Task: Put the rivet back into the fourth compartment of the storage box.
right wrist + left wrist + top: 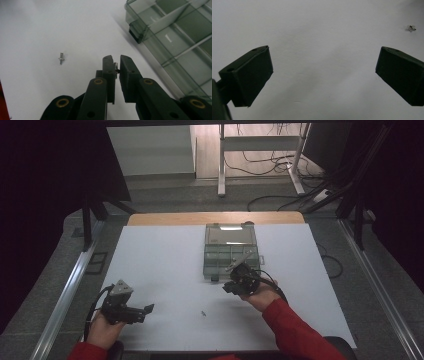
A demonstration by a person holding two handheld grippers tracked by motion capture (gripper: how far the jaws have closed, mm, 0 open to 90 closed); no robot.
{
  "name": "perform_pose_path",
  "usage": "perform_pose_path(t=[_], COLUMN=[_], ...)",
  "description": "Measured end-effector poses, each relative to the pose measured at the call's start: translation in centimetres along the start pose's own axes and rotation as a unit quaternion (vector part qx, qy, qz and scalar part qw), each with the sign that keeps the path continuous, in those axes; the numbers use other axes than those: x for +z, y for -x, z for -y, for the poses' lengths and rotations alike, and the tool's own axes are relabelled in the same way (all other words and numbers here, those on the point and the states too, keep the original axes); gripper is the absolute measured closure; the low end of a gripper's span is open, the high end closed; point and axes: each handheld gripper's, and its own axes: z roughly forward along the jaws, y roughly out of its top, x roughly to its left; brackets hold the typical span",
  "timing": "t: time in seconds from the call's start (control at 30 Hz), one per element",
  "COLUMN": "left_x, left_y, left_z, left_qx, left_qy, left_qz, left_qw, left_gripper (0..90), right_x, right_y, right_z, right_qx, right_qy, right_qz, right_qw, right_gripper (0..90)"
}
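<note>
Pinching a small pin (115, 67), the right gripper (116, 65) hovers beside the organizer box (175, 37) — left gripper (324, 75) wide apart.

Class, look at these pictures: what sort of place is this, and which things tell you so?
Probably a lab or workshop set up for recording. A white table stands between dark screens, loose cables trail on the floor behind, and a compartment box for small parts sits on it.
</note>
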Motion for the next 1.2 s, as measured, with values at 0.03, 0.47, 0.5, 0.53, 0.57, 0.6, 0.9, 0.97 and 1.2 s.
perform_pose_path(t=[0.03, 0.47, 0.5, 0.53, 0.57, 0.6, 0.9, 0.97, 1.2], left_x=[0.0, 0.0, 0.0, 0.0, 0.0, 0.0, 0.0, 0.0, 0.0], left_y=[0.0, -0.1, -0.1, -0.1, -0.1, -0.1, 0.0, 0.0, 0.0], left_z=[0.0, 0.0, 0.0, 0.0, 0.0, 0.0, 0.0, 0.0, 0.0], left_qx=[0.001, -0.008, -0.008, -0.007, -0.005, -0.004, 0.001, 0.002, 0.002], left_qy=[0.000, 0.002, 0.002, 0.001, 0.001, 0.001, 0.001, 0.001, -0.001], left_qz=[0.000, 0.000, 0.000, 0.000, -0.001, -0.001, 0.000, -0.001, -0.001], left_qw=[1.0000, 1.0000, 1.0000, 1.0000, 1.0000, 1.0000, 1.0000, 1.0000, 1.0000], left_gripper=[1.4, 0.0, 0.0, 0.0, 0.0, 0.0, 0.0, 0.0, 0.0], right_x=[-0.1, -1.2, -1.3, -1.4, -1.5, -1.6, -2.3, -2.4, -2.8], right_y=[0.1, 2.1, 2.3, 2.5, 2.6, 2.8, 4.7, 5.1, 6.5], right_z=[0.0, 0.5, 0.5, 0.6, 0.6, 0.7, 1.1, 1.2, 1.5], right_qx=[0.001, 0.017, 0.018, 0.019, 0.021, 0.023, 0.046, 0.051, 0.067], right_qy=[0.001, 0.018, 0.019, 0.021, 0.021, 0.022, 0.036, 0.038, 0.050], right_qz=[0.001, 0.022, 0.023, 0.026, 0.029, 0.031, 0.051, 0.053, 0.069], right_qw=[1.0000, 0.9995, 0.9994, 0.9993, 0.9991, 0.9990, 0.9970, 0.9965, 0.9941], right_gripper=[82.6, 82.5, 82.5, 82.5, 82.5, 82.5, 82.4, 82.4, 82.3])
